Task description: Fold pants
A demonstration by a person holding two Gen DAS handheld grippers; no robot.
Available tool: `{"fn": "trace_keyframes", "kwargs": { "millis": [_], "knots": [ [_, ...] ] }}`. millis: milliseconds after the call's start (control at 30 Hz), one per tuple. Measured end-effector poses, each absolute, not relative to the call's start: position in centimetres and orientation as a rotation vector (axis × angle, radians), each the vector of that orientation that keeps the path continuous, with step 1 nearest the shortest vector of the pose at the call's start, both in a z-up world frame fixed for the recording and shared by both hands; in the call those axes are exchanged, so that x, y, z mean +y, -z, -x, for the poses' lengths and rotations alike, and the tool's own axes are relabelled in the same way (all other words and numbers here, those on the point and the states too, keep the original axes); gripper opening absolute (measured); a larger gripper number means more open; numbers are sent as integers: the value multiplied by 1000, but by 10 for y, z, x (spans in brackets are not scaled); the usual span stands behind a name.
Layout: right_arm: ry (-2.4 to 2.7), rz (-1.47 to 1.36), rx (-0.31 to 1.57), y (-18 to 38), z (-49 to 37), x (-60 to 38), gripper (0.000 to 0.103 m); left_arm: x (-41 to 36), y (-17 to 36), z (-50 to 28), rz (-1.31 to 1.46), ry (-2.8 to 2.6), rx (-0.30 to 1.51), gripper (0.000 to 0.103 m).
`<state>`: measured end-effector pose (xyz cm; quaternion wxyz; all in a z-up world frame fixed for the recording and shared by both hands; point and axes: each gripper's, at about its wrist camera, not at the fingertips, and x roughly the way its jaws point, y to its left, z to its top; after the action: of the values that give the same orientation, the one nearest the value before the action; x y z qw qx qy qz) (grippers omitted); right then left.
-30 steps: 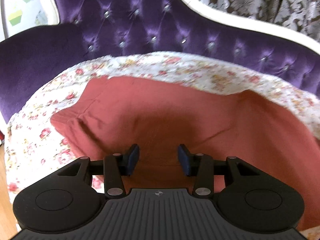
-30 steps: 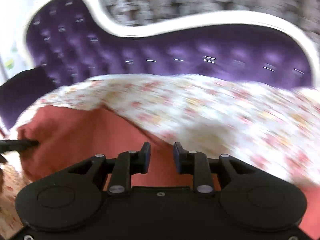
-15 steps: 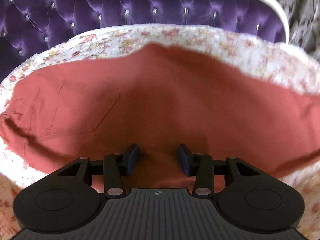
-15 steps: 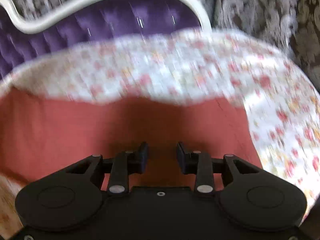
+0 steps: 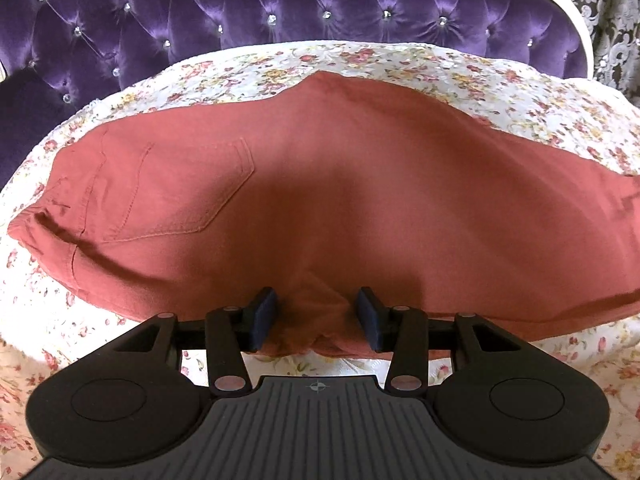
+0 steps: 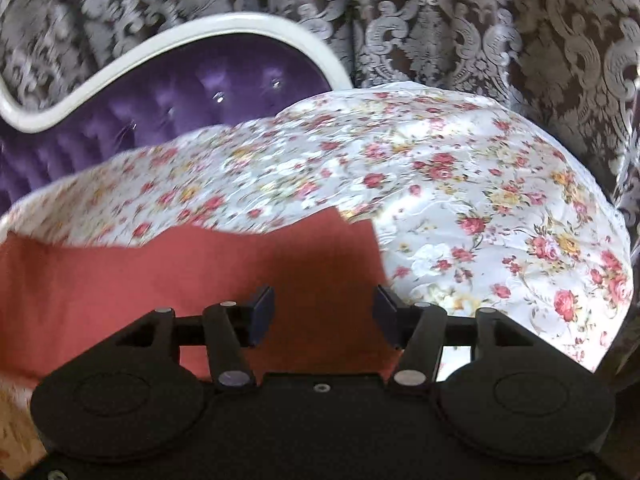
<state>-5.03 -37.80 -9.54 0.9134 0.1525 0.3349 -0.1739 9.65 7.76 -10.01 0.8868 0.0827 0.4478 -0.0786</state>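
Note:
Rust-red pants (image 5: 340,200) lie flat across a floral-covered seat, waistband and back pocket (image 5: 188,188) at the left, legs running right. My left gripper (image 5: 316,316) is open at the near edge of the pants, its blue pads either side of a small bunch of fabric, not closed on it. In the right wrist view the pants (image 6: 180,280) fill the lower left, their end near the middle. My right gripper (image 6: 324,312) is open wide just above that end of the fabric.
A white floral cover (image 5: 500,80) lies under the pants on a purple tufted sofa with a white frame (image 6: 160,44). Patterned brown-and-silver curtains (image 6: 480,20) hang behind and to the right. The cover's edge drops off at the right (image 6: 600,320).
Both views have swung right along the pants. The left gripper has settled at the near edge by the crotch. The right gripper has reached the leg end and opened wider.

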Motion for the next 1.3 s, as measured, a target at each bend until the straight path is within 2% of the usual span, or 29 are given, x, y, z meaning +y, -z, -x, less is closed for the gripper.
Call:
{"fn": "trace_keyframes", "kwargs": {
  "millis": [167, 267, 300, 333, 700, 767, 800, 900, 1100, 1200, 1267, 1300],
  "knots": [
    [345, -230, 673, 96, 30, -387, 59, 80, 100, -97, -148, 160, 937, 44],
    [318, -208, 695, 99, 14, -393, 51, 82, 99, -98, -137, 157, 941, 44],
    [305, -209, 702, 101, 11, -395, 44, 82, 99, -98, -138, 155, 941, 44],
    [296, -206, 711, 103, 8, -396, 43, 81, 100, -97, -141, 153, 940, 44],
    [306, -175, 759, 113, -4, -399, 45, 81, 94, -102, -115, 149, 956, 43],
    [303, -171, 757, 113, -4, -397, 38, 79, 85, -106, -64, 171, 951, 42],
    [300, -164, 758, 113, -4, -395, 27, 76, 81, -108, -42, 188, 942, 42],
    [296, -151, 744, 109, -3, -390, 12, 56, 71, -113, -28, 240, 917, 43],
    [399, -120, 677, 82, 17, -379, 10, 4, 77, -107, -87, 329, 893, 43],
    [435, -178, 734, 89, 28, -388, 10, -9, 89, -106, -99, 363, 906, 43],
    [403, -167, 802, 100, 25, -390, 13, -16, 99, -107, -106, 366, 938, 43],
    [401, -146, 798, 100, 26, -389, 23, -17, 103, -109, -111, 359, 949, 43]
  ]
}}
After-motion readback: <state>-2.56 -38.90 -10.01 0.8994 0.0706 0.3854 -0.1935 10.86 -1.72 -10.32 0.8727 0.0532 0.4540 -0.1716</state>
